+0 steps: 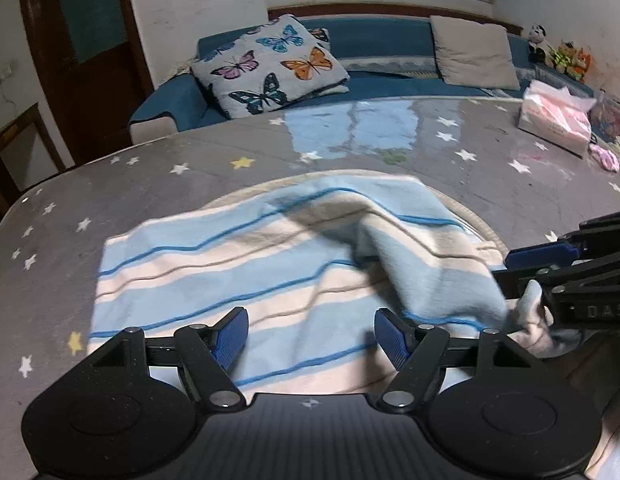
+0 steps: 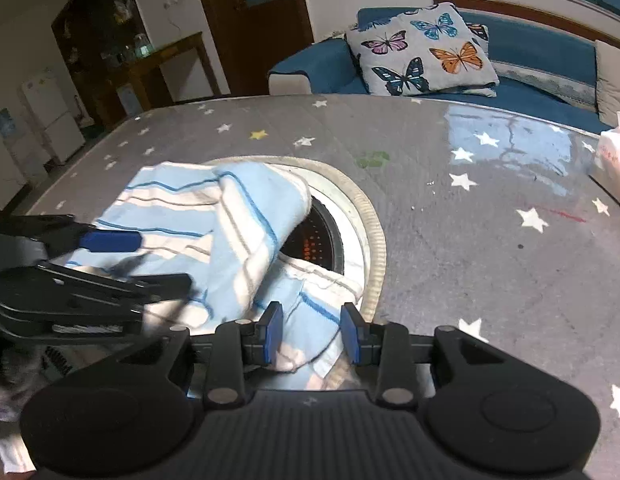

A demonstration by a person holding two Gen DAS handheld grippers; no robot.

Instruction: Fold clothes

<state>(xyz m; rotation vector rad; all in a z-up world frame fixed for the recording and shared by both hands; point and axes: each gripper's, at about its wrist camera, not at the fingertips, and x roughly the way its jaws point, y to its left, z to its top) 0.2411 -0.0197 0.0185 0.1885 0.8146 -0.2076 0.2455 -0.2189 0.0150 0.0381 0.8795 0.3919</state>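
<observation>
The left gripper (image 1: 310, 338) stands wide, nothing between its blue pads, just above the near edge of the soft garment striped pale blue and cream (image 1: 246, 264). The right gripper (image 2: 312, 334) is narrower, with a fold of the cloth lying between its pads; whether it is pinched I cannot tell. The garment stretches ahead of both, long axis running across them, on the grey star-printed table (image 1: 490, 184). The flipped-over flap lies nearest the right gripper. Only the right wrist view shows the round inset burner (image 2: 322, 236) under the cloth
</observation>
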